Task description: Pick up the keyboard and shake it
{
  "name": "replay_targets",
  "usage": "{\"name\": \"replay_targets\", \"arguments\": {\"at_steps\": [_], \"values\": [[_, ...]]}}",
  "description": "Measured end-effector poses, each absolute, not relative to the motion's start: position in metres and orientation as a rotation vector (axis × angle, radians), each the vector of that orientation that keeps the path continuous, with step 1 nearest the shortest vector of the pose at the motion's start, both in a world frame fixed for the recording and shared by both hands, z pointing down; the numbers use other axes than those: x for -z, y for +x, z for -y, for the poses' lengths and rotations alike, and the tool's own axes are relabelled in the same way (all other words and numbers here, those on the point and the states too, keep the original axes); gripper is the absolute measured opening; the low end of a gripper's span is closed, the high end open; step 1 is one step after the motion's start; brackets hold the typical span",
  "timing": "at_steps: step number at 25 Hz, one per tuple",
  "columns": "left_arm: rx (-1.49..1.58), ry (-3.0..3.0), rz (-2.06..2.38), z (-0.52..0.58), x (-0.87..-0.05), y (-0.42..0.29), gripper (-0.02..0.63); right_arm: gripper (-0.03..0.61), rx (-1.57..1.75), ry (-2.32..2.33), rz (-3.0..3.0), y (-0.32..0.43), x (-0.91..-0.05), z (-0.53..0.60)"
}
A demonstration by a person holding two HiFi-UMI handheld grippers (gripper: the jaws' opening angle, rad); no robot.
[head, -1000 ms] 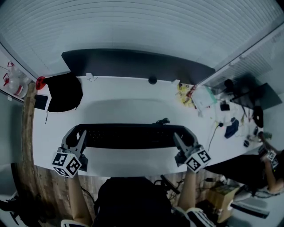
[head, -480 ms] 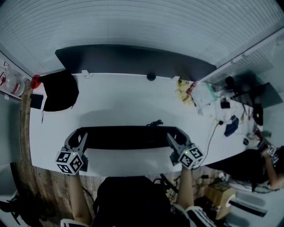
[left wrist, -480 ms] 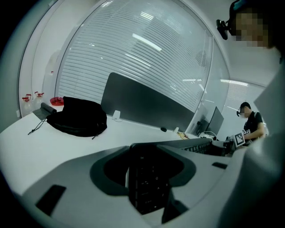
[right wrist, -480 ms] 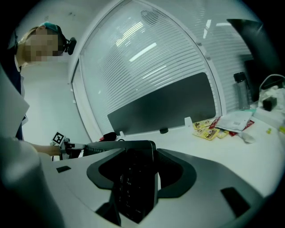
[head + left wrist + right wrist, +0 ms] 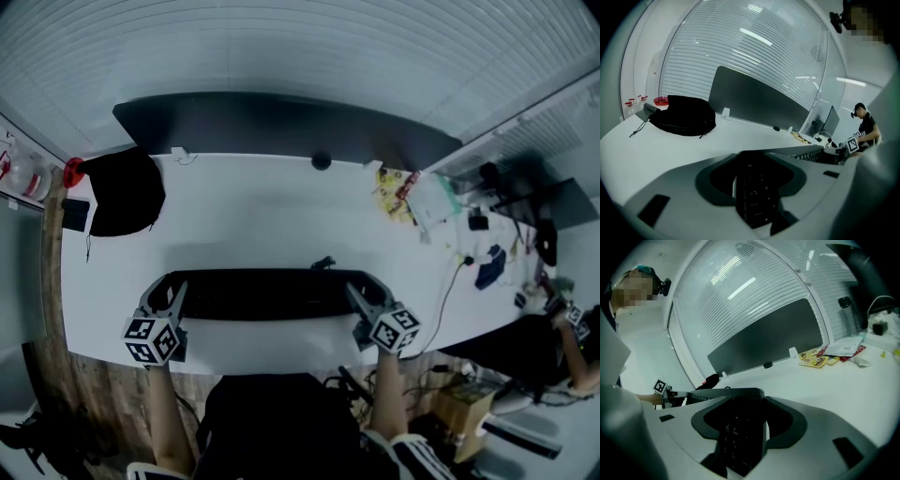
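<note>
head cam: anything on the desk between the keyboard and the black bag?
Nothing. The head view shows only bare white desk between the keyboard and the black bag; the left gripper view agrees.

black bag (image 5: pixel 124 192), dark partition (image 5: pixel 281 127), white desk (image 5: pixel 267 220)

No word or number is coming through clearly anywhere. Key legends on the keyboard (image 5: pixel 754 187) are showing only as faint marks. The yellow packets (image 5: pixel 816 361) at the far right of the desk (image 5: pixel 262 216) are carrying print too small to read. The cubes (image 5: pixel 150 339) on the left gripper (image 5: pixel 167 292) and right gripper (image 5: pixel 366 294) are showing only black-and-white square patterns.
</note>
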State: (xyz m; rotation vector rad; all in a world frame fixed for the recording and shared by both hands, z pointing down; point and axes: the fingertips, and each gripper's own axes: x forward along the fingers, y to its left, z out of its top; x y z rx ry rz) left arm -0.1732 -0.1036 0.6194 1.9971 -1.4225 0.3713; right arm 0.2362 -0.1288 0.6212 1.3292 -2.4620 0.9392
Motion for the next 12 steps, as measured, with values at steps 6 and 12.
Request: {"name": "replay_targets", "arguments": {"at_steps": [6,12], "values": [[-0.398,1.962,1.416,0.108,-0.631,-0.171,0.173,0.196,-0.995,1.341,2.420,0.239,-0.634,0.135],[-0.432,1.929,1.397,0.111,-0.644,-0.171,0.173,0.198,-1.056,1.342,2.360,0.239,-0.646,0.138]]}}
